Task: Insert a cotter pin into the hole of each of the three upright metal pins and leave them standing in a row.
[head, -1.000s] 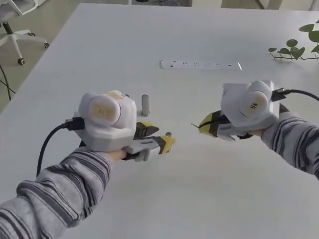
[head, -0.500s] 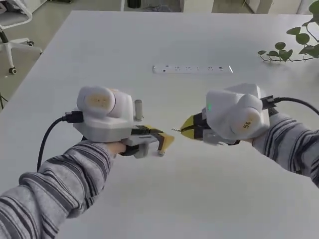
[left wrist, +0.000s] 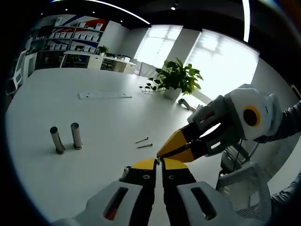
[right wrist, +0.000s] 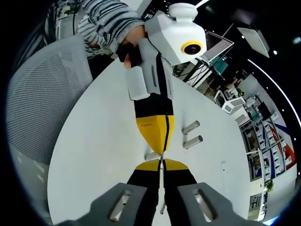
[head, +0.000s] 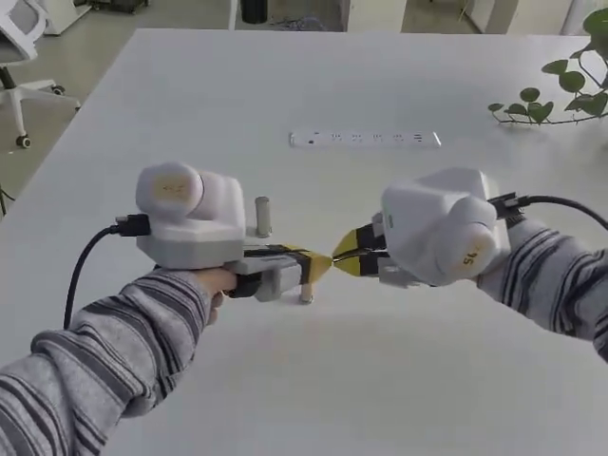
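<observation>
Fingers of the right gripper clamp a cotter pin, tips meeting the closed left gripper (a metal pin stands just beside), two more metal pins upright nearby.

A wide white surface stands in a bright office. Big windows shine behind a green plant, and shelves line the far wall.

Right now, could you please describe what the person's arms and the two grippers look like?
Both arms wear grey sleeves with darker stripes: left sleeve, right sleeve. The left gripper and right gripper each have a rounded white housing and black jaws with yellow tips. A black left cable and right cable run from the housings. The right housing carries a small printed number.
</observation>
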{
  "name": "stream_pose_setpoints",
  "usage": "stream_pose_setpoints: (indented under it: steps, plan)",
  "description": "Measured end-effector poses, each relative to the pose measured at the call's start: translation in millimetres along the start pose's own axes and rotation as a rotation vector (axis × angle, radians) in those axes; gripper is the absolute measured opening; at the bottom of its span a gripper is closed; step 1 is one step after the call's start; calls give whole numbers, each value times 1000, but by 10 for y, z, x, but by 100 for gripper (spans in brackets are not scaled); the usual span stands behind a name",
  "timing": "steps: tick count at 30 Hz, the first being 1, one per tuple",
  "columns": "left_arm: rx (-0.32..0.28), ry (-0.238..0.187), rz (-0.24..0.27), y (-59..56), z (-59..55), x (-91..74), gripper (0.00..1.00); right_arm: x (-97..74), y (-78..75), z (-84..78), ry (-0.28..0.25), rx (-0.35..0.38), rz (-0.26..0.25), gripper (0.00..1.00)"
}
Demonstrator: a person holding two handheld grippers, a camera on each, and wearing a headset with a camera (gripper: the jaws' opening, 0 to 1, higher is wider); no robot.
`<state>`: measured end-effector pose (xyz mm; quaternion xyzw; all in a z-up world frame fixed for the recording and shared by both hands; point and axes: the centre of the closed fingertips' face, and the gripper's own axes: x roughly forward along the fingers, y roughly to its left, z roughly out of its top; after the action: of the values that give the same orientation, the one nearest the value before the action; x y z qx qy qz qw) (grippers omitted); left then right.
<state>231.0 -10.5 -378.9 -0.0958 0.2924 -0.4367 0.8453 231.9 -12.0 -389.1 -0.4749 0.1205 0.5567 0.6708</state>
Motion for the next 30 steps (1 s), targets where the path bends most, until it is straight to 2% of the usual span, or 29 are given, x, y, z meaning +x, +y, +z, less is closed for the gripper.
stream_pose_setpoints:
  steps: [3,6,14,16,21,23,24,26,30]
  plan:
    - [3,1,1,1,1,-4,0,-17,-14,44,-20,25,-3,0]
    - [-5,-8,2,2,16,-5,0,-19,-28,45,-14,11,-11,0]
    - [-23,-19,-1,8,42,-16,0,-29,-44,58,-16,33,-24,0]
    - [-6,-26,-4,1,54,-20,0,-32,-53,64,-22,44,-27,0]
    - [49,-27,-15,-15,74,-33,0,-54,-74,56,-52,124,-36,0]
    - [61,-47,-40,-51,89,-42,0,-62,-85,35,-65,168,-45,0]
    - [76,-42,-44,-59,75,-45,0,-64,-80,28,-79,216,-46,2]
    - [143,1,-17,-20,3,-44,0,-68,-55,33,-110,290,-28,5]
    - [190,39,-30,-75,-105,-37,0,-82,-5,6,-160,442,5,5]
